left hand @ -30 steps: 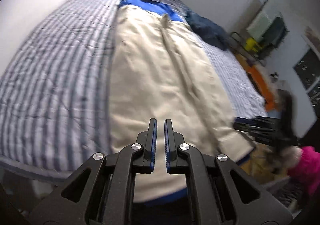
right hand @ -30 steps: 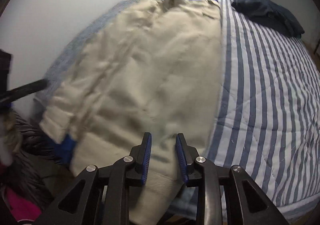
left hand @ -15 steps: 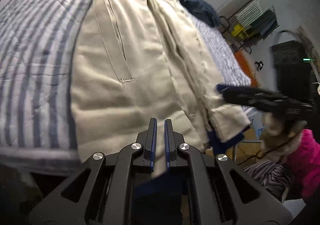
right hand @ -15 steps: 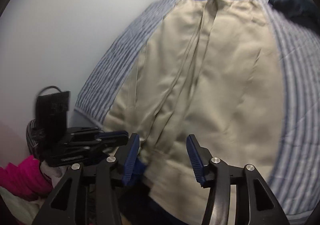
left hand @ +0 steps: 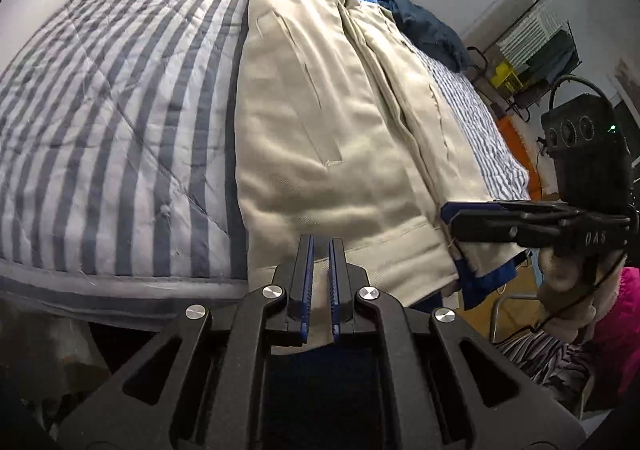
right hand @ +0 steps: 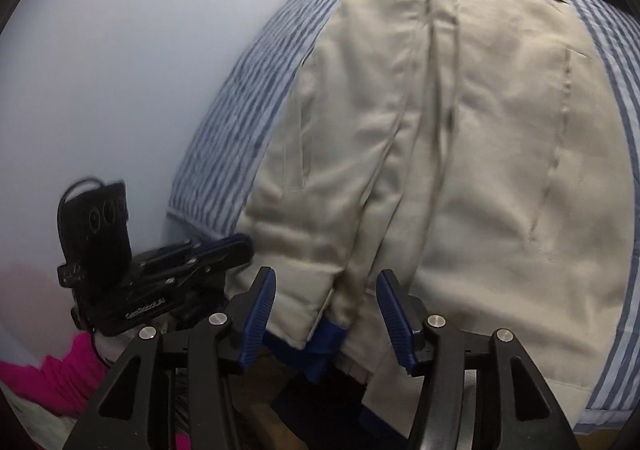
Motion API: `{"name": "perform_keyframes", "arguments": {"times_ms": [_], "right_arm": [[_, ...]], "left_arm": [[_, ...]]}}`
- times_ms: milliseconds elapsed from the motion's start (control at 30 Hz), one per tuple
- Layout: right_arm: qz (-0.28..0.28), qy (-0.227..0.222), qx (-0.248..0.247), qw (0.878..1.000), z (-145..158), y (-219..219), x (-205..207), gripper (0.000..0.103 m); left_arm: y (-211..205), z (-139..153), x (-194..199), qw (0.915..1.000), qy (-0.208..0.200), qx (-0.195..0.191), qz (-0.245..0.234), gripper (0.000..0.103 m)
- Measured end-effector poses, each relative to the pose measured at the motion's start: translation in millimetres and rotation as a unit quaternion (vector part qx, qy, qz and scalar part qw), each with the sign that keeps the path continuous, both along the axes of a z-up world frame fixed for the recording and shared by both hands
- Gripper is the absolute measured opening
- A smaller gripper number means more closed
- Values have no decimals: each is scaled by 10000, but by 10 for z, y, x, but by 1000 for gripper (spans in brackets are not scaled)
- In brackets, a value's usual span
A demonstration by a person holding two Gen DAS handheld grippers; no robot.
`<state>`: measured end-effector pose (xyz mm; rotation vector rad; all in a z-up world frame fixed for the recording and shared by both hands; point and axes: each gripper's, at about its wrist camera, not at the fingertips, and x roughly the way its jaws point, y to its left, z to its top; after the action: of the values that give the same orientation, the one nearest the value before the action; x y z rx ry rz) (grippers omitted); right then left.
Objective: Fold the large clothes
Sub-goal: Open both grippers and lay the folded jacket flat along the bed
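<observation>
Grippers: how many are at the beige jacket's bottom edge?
2. The left gripper is closed on the beige jacket hem; the right gripper is open around its blue-lined corner.

Only two pieces of lettering can be read. In the left wrist view, pale embossed letters that look like "DAS" stand on the black side of the right gripper [left hand: 452,215], near where the person's hand holds it; the rest of the marking is too faint to tell. In the right wrist view, small white lettering that appears to read "GenRobot.AI" runs along the black body of the left gripper [right hand: 240,246], just below its camera housing, though blur makes the exact spelling uncertain.
</observation>
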<state>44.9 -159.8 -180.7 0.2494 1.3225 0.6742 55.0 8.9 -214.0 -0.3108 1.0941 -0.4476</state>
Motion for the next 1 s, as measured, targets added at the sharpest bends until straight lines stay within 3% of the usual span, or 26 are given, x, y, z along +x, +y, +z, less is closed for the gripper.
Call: {"name": "perform_keyframes", "arguments": {"times_ms": [133, 167, 200, 267, 400, 500, 533, 633, 700, 800, 900, 1000], "right_arm": [[-45, 75, -70, 9999, -138, 122, -24, 60], [13, 93, 22, 10000, -137, 158, -22, 57], [170, 246, 187, 9994, -166, 226, -24, 36], [190, 89, -83, 9997, -176, 322, -45, 21], [150, -89, -113, 9998, 39, 269, -113, 8], [260, -507, -543, 9969, 149, 185, -223, 7], [258, -432, -617, 9968, 68, 150, -225, 7], [-104, 333, 46, 9994, -225, 22, -106, 9], [5, 391, 98, 9992, -223, 52, -78, 17], [223, 128, -14, 9997, -34, 53, -130, 32], [44, -496, 1, 9988, 264, -126, -136, 33], [-390, -1068, -424, 9926, 378, -358, -91, 33]], "left_arm": [[-3, -36, -8, 9997, 141, -204, -39, 4], [-16, -34, -9, 9998, 127, -175, -52, 4], [-37, -30, -6, 9998, 117, -145, -81, 4], [-76, -22, -14, 9997, 134, -133, -149, 4], [-176, 23, -21, 9991, 164, -207, -319, 4], [-270, 121, -80, 9984, 109, -245, -506, 4], [-309, 170, -80, 9982, 57, -201, -558, 4], [-329, 327, 56, 9984, -80, -216, -509, 4], [-317, 471, 252, 9985, -293, -4, -468, 4], [-288, 604, 564, 9978, -471, 185, -420, 4], [-415, 653, 923, 9957, -626, 422, -544, 4], [-595, 530, 1197, 9929, -679, 669, -707, 4]]}}
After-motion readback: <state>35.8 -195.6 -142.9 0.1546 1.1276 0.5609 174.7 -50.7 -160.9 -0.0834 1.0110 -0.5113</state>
